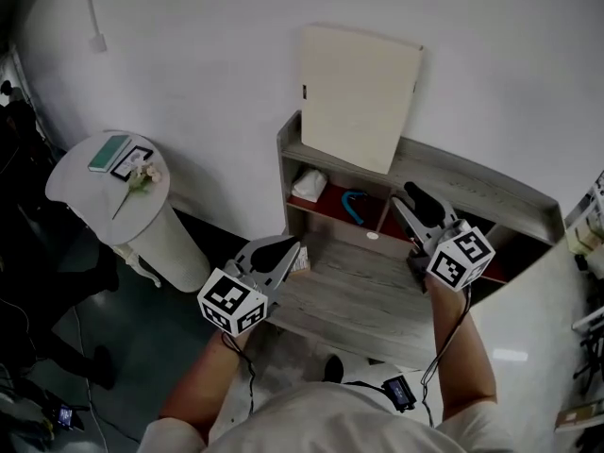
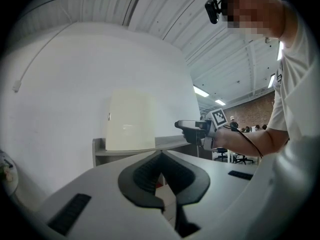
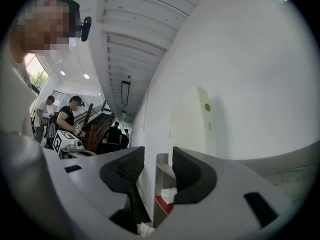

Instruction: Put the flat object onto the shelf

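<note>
The flat cream panel [image 1: 359,97] stands upright on the top board of the grey wooden shelf [image 1: 472,192], leaning against the white wall. It also shows in the left gripper view [image 2: 131,120] and edge-on in the right gripper view [image 3: 195,121]. My left gripper [image 1: 288,245] hovers over the shelf's lower board at its left end; its jaws meet at the tips [image 2: 161,156] with nothing between them. My right gripper [image 1: 408,196] is held near the top board to the right of the panel, its pads apart [image 3: 157,166] and empty.
A round white side table [image 1: 109,182] with a green book [image 1: 109,152] and a flower stands to the left. White tissue [image 1: 309,185] and a blue item [image 1: 356,203] lie in the shelf's red compartment. A white counter [image 1: 528,319] borders the right. People stand far behind.
</note>
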The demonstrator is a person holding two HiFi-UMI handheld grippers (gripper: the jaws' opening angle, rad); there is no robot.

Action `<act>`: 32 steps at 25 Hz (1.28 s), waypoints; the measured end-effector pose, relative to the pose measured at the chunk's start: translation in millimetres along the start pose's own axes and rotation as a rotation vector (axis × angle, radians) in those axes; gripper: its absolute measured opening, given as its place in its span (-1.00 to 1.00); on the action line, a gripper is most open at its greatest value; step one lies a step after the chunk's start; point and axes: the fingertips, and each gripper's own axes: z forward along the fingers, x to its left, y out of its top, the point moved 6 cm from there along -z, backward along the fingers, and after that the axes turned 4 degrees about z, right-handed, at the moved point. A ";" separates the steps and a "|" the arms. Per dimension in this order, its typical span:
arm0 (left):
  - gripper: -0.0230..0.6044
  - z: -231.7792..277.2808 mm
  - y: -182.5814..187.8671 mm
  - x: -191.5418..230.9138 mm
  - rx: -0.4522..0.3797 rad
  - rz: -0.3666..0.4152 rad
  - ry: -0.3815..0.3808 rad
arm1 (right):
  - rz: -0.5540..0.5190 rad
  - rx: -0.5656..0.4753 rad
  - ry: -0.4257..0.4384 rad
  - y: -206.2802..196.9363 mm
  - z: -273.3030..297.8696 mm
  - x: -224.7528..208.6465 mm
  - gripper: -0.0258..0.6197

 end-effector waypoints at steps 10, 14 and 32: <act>-0.88 -75.8 -7.5 -51.9 0.010 -0.015 -0.058 | -0.061 0.030 -0.029 -32.8 -64.9 116.8 -0.82; -0.88 -97.0 -13.6 -73.5 0.014 -0.025 -0.073 | -0.091 0.070 -0.017 -46.8 -90.9 159.4 -0.85; -0.88 -103.2 -16.5 -200.9 0.018 -0.037 -0.040 | 0.019 0.158 0.012 -90.6 -237.4 200.9 -0.86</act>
